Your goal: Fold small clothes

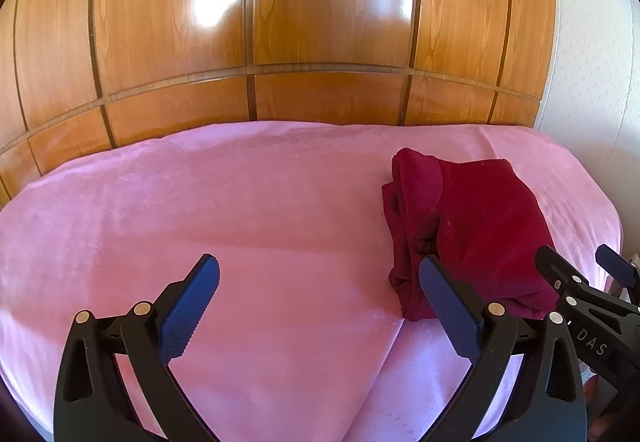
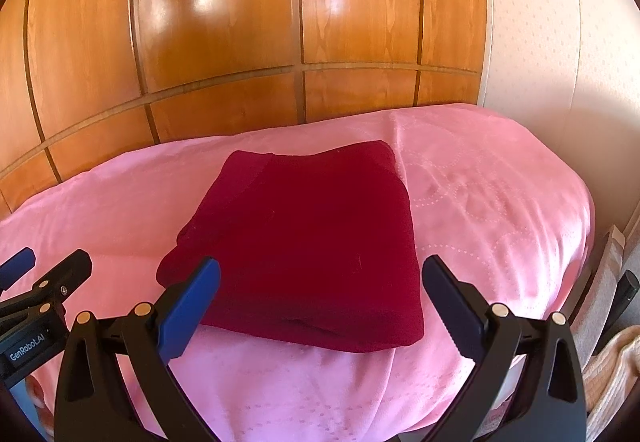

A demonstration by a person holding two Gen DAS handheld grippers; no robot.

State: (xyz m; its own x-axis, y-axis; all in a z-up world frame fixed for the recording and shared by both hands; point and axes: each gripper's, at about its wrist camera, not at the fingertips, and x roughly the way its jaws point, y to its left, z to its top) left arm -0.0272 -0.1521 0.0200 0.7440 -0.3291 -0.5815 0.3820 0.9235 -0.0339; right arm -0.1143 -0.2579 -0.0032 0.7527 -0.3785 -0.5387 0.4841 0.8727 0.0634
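On the pink bed [image 2: 500, 178] before wooden panelling, dark red folded garment [image 2: 312, 242] at twelve o'clock of spread, empty right tongs [image 2: 320, 278]; left tongs [image 1: 320, 278] likewise spread, garment at two o'clock; best pressed flat evenly.

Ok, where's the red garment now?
The folded dark red garment lies on the pink bedspread, centred ahead of the right hand-held gripper, near the wooden wardrobe.

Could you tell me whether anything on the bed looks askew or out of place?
Nothing stands out. The dark red garment lies folded in a compact stack on the pink bedspread; its left edge shows slightly uneven layers.
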